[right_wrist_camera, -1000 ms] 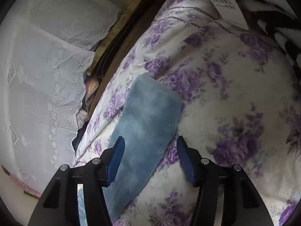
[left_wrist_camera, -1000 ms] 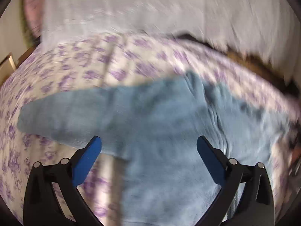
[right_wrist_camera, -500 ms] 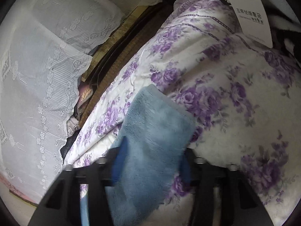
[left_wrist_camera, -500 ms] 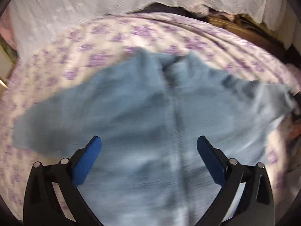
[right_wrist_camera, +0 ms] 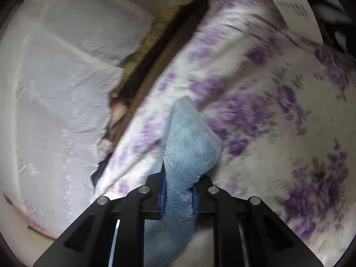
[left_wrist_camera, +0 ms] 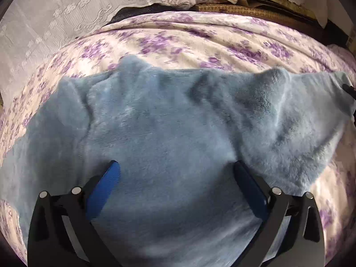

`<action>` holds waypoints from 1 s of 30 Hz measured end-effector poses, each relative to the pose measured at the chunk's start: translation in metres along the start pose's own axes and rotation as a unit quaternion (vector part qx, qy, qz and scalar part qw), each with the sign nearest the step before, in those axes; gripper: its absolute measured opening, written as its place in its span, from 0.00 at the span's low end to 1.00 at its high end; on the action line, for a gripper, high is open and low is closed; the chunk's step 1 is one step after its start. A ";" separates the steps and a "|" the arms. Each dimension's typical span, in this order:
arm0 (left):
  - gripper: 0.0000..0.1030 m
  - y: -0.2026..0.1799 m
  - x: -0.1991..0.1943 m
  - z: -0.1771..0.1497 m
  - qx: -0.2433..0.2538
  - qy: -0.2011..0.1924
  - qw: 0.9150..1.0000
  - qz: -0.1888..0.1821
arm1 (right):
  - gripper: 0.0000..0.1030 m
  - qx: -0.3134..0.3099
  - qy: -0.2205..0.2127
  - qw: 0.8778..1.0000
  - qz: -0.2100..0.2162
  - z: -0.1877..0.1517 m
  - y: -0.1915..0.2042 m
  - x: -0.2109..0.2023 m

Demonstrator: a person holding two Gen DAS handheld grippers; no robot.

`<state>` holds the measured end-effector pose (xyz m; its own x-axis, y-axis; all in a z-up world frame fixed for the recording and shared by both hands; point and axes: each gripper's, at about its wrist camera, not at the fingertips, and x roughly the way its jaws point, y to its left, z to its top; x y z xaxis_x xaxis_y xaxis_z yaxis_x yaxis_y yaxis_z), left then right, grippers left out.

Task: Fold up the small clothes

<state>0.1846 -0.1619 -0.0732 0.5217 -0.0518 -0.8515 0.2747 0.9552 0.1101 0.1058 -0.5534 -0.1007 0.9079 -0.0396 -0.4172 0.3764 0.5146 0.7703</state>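
Observation:
A fluffy blue top (left_wrist_camera: pixel 160 124) lies spread on the floral bedspread (left_wrist_camera: pixel 200 42), one sleeve out to each side. My left gripper (left_wrist_camera: pixel 175 164) hovers open just above the middle of the top, its blue pads (left_wrist_camera: pixel 104 184) wide apart and holding nothing. In the right wrist view the end of one blue sleeve (right_wrist_camera: pixel 191 133) sticks out from between the fingers of my right gripper (right_wrist_camera: pixel 178 184). Its jaws are closing and the pads press on the sleeve from both sides, with the cuff lifted a little off the bedspread (right_wrist_camera: pixel 278 133).
White lace curtain (left_wrist_camera: pixel 55 22) hangs beyond the bed's far edge, with a dark gap and a wooden frame (left_wrist_camera: pixel 255 11) beside it. A white paper tag (right_wrist_camera: pixel 296 6) lies at the top right of the right wrist view.
My left gripper swept across the top and lower, from the sleeve side to over its middle, still open. My right gripper went from open around the sleeve end to clamped on it.

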 end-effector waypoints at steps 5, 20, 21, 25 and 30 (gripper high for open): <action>0.96 0.073 -0.033 -0.016 -0.015 -0.010 0.998 0.053 | 0.16 -0.076 -0.020 0.997 0.028 -0.012 0.051 -0.023; 0.96 0.255 -0.022 -0.076 -0.216 -0.013 0.976 0.036 | 0.16 -0.179 0.025 0.981 0.071 -0.085 0.138 -0.042; 0.96 0.247 -0.021 -0.073 -0.197 -0.011 0.979 0.061 | 0.16 -0.184 0.027 0.980 0.074 -0.091 0.143 -0.043; 0.96 0.239 -0.019 -0.075 -0.174 -0.013 0.981 0.085 | 0.16 -0.202 0.038 0.975 0.082 -0.112 0.163 -0.046; 0.96 0.251 -0.019 -0.080 -0.201 -0.006 0.978 0.050 | 0.16 -0.215 0.049 0.971 0.090 -0.130 0.184 -0.048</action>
<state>0.1793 0.1024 -0.0698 0.5393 0.0459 -0.8408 -0.1167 0.9930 -0.0206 0.1079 -0.3456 -0.0017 0.9218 0.1558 -0.3549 0.0817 0.8170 0.5709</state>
